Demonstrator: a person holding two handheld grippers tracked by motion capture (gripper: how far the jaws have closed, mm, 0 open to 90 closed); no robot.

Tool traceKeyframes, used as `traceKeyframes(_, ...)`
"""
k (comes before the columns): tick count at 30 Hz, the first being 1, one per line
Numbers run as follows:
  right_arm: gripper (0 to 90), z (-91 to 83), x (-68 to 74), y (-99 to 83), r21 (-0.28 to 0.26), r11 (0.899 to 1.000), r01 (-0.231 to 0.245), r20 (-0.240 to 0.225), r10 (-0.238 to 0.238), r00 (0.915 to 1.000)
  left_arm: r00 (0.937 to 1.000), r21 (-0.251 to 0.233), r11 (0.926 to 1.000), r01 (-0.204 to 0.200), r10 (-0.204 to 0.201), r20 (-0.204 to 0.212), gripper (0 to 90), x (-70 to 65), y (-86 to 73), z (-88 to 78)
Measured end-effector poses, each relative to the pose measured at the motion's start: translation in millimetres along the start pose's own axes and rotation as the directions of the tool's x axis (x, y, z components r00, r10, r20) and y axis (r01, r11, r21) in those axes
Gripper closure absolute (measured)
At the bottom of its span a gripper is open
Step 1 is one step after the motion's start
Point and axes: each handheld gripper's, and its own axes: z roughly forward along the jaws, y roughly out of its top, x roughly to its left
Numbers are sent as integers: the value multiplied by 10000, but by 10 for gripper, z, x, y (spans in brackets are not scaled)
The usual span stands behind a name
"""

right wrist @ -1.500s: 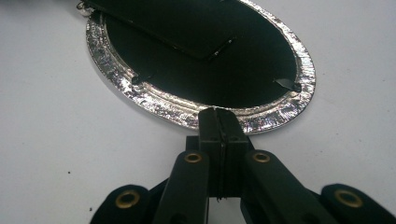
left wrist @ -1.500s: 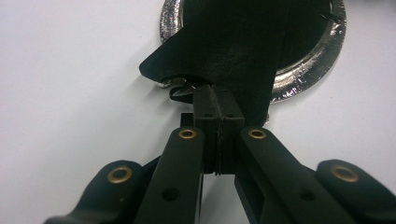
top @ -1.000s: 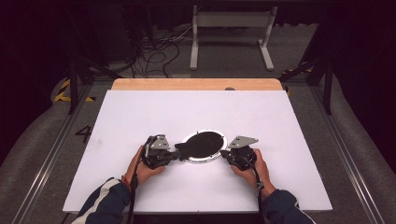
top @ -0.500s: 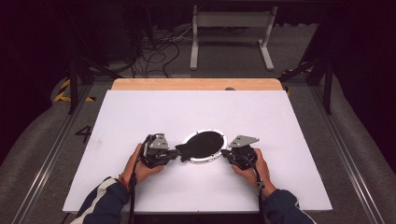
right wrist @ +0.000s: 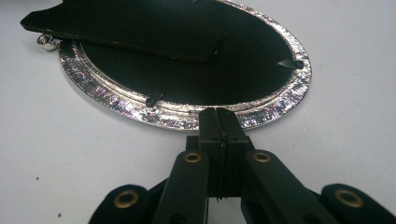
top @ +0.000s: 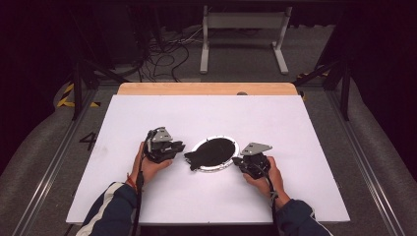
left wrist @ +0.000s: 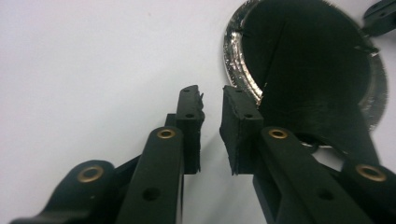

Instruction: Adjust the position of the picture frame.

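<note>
Hiding most of the round frame's inside, a black backing (top: 212, 153) lies over the silver frame (top: 215, 168) at the middle of the white tabletop (top: 295, 128); what sits under the backing cannot be made out. In the left gripper view the frame's far rim is cut off by the picture's edge. Its metal rim is ribbed and glittery, the backing matt and dark, with a long black flap (right wrist: 116, 32) reaching past the rim at one side. The left hand-held gripper (top: 178, 146) rests just beside that flap; its jaws have just been opening, a narrow gap shows between the pads (left wrist: 236, 126), nothing in it. The right hand-held gripper (top: 238, 161) sits at the opposite rim, jaws pressed together; whether they pinch the edge is hard to tell.
</note>
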Motion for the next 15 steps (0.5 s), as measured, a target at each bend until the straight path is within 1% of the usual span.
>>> traceKeyframes(1,900,2,-2,0,-6,10000,4,-14,-4,10000,10000,194,9998,25,-25,3,720,-14,-6,39)
traceKeyframes(2,900,2,-3,1,-8,10000,11,-16,-11,10000,9999,325,9994,-111,111,2,722,-20,0,52)
traceKeyframes(3,900,3,-2,1,-10,10000,-1,-14,1,10000,9999,161,9999,-17,15,111,724,-27,4,45)
traceKeyframes(4,900,4,0,2,-7,10000,-34,-4,34,10000,9999,158,9999,24,-26,148,731,-30,2,43)
traceKeyframes(5,900,4,0,4,6,10000,-58,-3,58,10000,9999,276,9996,-22,17,155,734,-29,-3,48)
traceKeyframes(7,900,5,-2,5,10,9999,-104,-19,104,9999,9997,350,9994,-65,57,217,734,-29,-5,44)
traceKeyframes(8,900,5,-2,5,6,9999,-116,-16,116,9999,9996,383,9991,-203,195,206,744,-28,-4,41)
traceKeyframes(11,900,4,-2,5,15,9999,-110,-12,110,9999,9994,429,9990,-144,130,330,756,-45,-7,33)
traceKeyframes(13,900,4,-3,5,15,9999,-101,-6,101,9999,9991,455,9987,-211,194,374,755,-45,-8,28)
traceKeyframes(14,900,4,-3,5,15,9999,-101,-6,101,9999,9985,538,9981,-316,292,458,755,-50,-8,17)
traceKeyframes(15,900,4,-4,5,15,10000,-97,-5,97,10000,9984,528,9983,-256,229,514,754,-61,-13,13)
